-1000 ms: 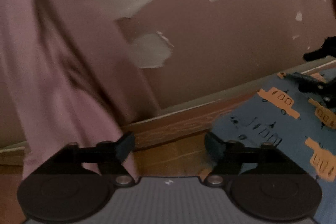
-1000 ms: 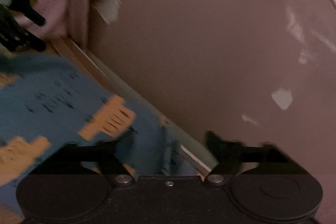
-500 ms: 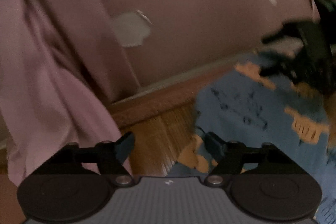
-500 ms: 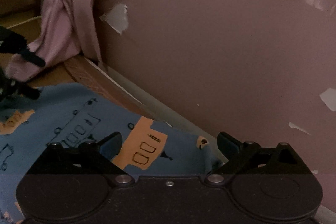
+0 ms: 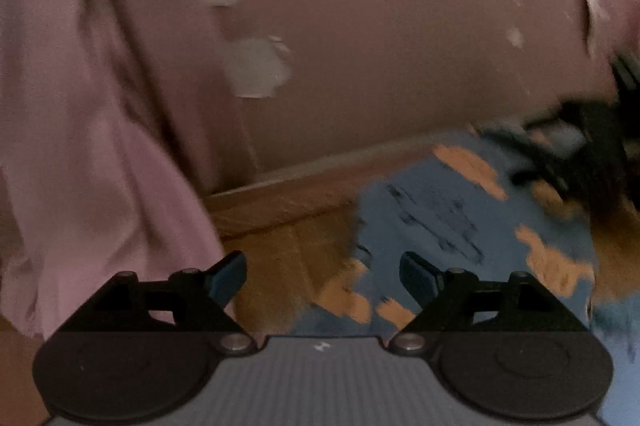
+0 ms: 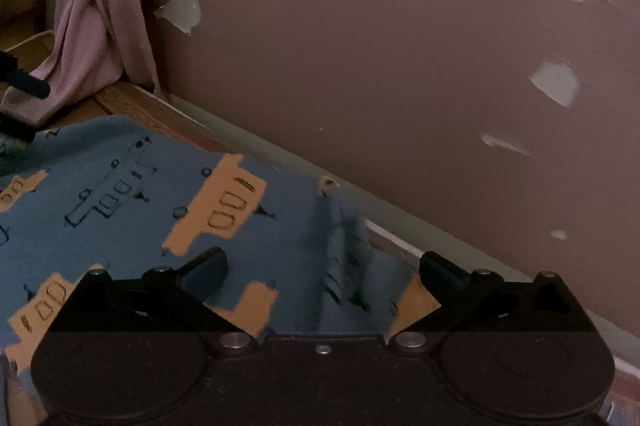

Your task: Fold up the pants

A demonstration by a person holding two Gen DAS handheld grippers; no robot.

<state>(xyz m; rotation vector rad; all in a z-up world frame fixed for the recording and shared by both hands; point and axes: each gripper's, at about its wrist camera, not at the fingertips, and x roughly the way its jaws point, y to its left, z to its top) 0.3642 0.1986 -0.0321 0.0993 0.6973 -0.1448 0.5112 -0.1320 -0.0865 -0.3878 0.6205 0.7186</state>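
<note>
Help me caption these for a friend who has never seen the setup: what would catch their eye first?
Probably the blue pants printed with orange vehicles, spread on the wooden floor along the wall. Next, the mauve wall itself, with pale patches where paint has peeled, and a pink cloth hanging at the left. Both the left gripper and the right gripper are open in the foreground.

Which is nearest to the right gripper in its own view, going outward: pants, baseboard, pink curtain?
From the right gripper:
1. Pants, under and between the fingers, spreading left.
2. Baseboard, behind the pants along the wall.
3. Pink curtain, far upper left corner.
</note>
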